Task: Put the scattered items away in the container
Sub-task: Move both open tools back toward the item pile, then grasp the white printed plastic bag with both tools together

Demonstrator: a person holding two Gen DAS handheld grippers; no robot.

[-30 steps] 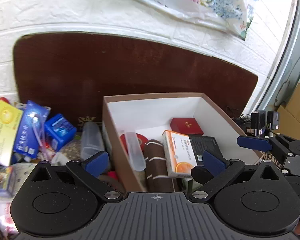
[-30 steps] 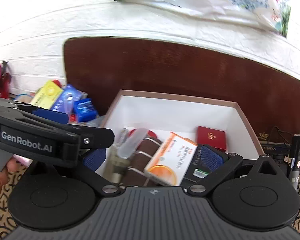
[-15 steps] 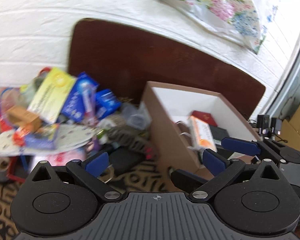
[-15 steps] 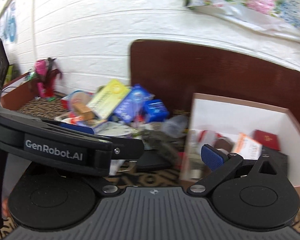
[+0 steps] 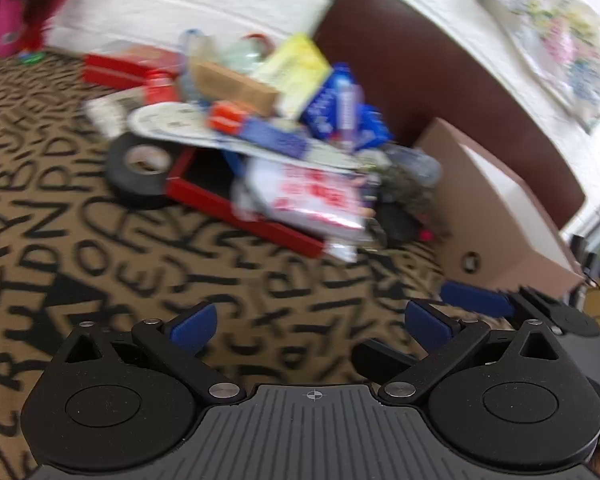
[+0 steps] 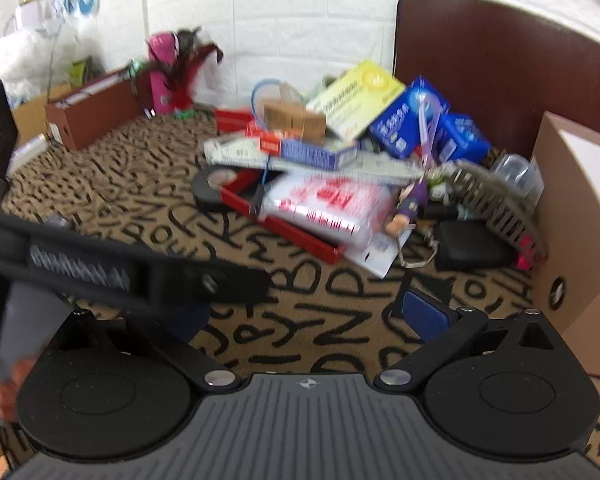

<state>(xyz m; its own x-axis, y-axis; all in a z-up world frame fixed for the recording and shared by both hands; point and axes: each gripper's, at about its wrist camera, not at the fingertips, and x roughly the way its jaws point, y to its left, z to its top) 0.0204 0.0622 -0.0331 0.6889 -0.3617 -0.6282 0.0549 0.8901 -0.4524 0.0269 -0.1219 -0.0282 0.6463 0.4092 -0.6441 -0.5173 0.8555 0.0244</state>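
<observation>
Letter-print cloth [image 5: 100, 240] fills the ground under both tools, bare directly between & ahead of the fingers of each. Cardboard box [image 6: 580, 208], the container, stands at the far right of the R fingers, white inside showing at its top; in the L view the same box is ahead-right, beyond the right fingertip. Dark brown board [image 6: 500, 60] stands behind it against a white brick wall.

The scattered pile sits well ahead of both pairs of fingers, slightly left of centre for the L tool, centre to right for the R. Biggest piece: red tray [image 6: 284, 224], w/ a white packet w/ red print [image 6: 324, 204] lying on it. Black tape roll [image 5: 140, 168] touches the tray's left end. Yellow box [image 6: 356, 96] & blue boxes [image 6: 416, 120] are stacked at the back. A black pouch [image 6: 472, 244] lies just beside the box wall, a striped olive item [image 6: 496, 200] over it.

Left gripper [image 5: 312, 326]: blue pads wide apart, nothing between. Right gripper [image 6: 312, 320]: its right pad [image 6: 428, 316] shows, the left one is hidden behind the L tool's arm; fingers look spread, nothing held. All blurred, so small labels unreadable
</observation>
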